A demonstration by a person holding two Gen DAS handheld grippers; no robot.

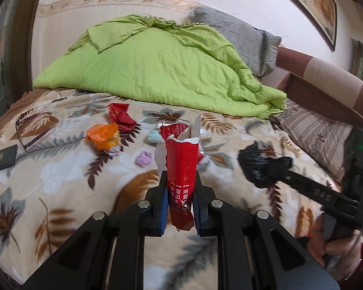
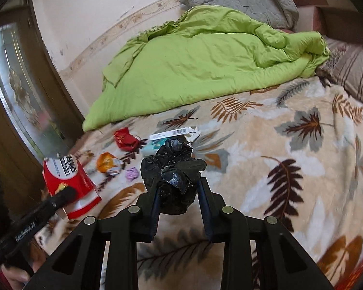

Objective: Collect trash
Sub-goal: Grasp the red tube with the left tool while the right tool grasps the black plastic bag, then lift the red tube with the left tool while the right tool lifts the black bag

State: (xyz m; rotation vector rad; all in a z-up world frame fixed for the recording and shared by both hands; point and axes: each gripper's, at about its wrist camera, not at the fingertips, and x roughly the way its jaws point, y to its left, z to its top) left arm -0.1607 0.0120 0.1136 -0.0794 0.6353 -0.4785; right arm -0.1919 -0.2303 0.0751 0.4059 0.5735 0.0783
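Observation:
My left gripper [image 1: 180,188] is shut on a torn red wrapper [image 1: 181,169] and holds it upright above the leaf-patterned bed; it also shows in the right wrist view [image 2: 67,183]. My right gripper [image 2: 177,186] is shut on a crumpled black plastic bag [image 2: 171,169], seen at the right of the left wrist view [image 1: 259,164]. On the blanket lie a crumpled red wrapper [image 1: 121,117], an orange wrapper [image 1: 104,136], a small purple wad [image 1: 144,158], a pale teal packet [image 1: 153,137] and a white barcode box [image 2: 174,133].
A green quilt [image 1: 157,65] is heaped at the back of the bed, with a grey pillow [image 1: 242,33] and a striped pillow [image 1: 319,135]. A dark flat object [image 1: 2,158] and spectacles [image 1: 24,135] lie at the left edge. A dark door [image 2: 19,101] stands left.

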